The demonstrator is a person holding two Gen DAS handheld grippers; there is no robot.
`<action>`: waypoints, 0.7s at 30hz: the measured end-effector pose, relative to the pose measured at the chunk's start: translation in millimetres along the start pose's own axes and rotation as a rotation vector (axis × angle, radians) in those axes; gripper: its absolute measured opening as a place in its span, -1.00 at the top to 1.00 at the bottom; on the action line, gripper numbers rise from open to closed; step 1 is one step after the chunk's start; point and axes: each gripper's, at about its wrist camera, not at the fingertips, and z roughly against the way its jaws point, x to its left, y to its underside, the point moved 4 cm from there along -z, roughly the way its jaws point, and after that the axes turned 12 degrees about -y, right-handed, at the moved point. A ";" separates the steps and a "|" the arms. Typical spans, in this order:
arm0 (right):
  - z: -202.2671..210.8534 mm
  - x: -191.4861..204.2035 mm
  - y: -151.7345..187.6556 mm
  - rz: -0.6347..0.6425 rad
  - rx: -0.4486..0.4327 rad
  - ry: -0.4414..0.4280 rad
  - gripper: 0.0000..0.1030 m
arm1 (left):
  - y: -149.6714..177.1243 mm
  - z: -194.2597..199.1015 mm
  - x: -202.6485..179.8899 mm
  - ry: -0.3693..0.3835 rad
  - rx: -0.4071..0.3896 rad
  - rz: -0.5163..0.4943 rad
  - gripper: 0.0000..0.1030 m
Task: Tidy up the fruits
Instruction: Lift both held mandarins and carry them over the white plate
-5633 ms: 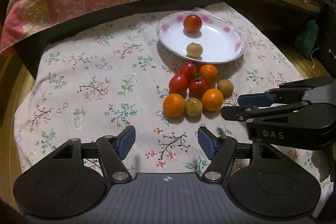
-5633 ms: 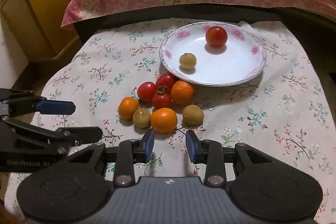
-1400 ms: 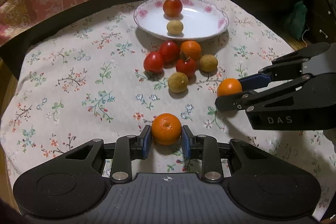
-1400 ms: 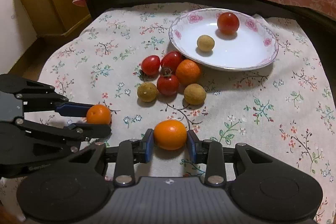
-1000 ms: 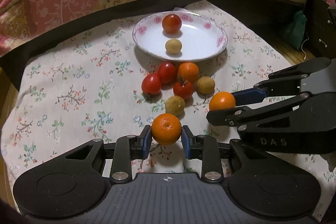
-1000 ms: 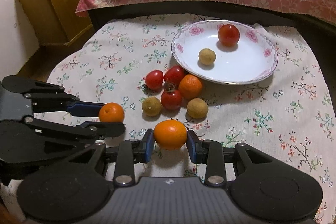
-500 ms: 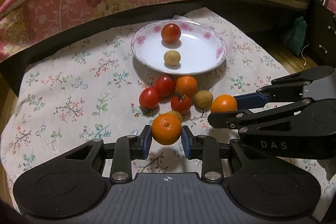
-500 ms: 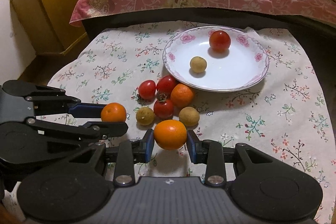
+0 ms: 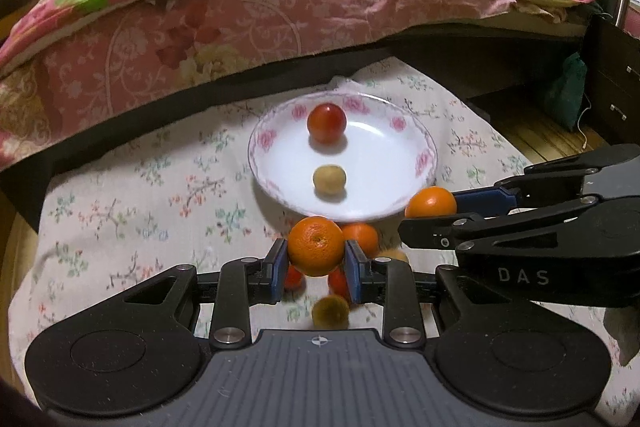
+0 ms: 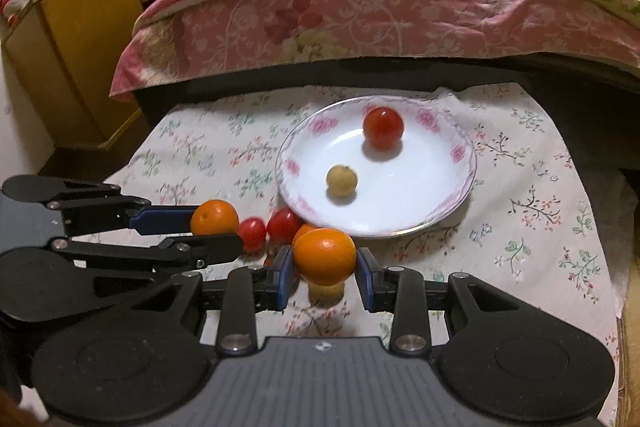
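Each gripper's fingers clamp a round orange mandarin, lifted just short of the white plate.

The left gripper point(image 9: 316, 264) grips one round orange mandarin point(image 9: 316, 246) between its blue-padded fingers point(image 9: 278, 269); the right gripper point(image 10: 325, 277) grips the other mandarin point(image 10: 325, 255). Beyond both sets of fingertips sits the white flower-rimmed plate point(image 9: 400, 187), holding a red tomato point(image 9: 326, 122) and a small tan longan point(image 9: 329, 179). Below the fingers, more tomatoes point(image 10: 253, 227) lie on the floral-clothed table point(image 9: 120, 195).
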 end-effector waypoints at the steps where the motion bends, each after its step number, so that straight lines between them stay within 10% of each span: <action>1: -0.5 -1.9 -2.5 -0.002 -0.004 0.003 0.35 | -2.2 -2.5 0.1 -0.001 -0.001 0.001 0.30; 21: -29.6 -46.0 -28.0 -0.041 -0.018 0.041 0.35 | -26.3 -47.1 -8.3 -0.007 0.006 0.000 0.30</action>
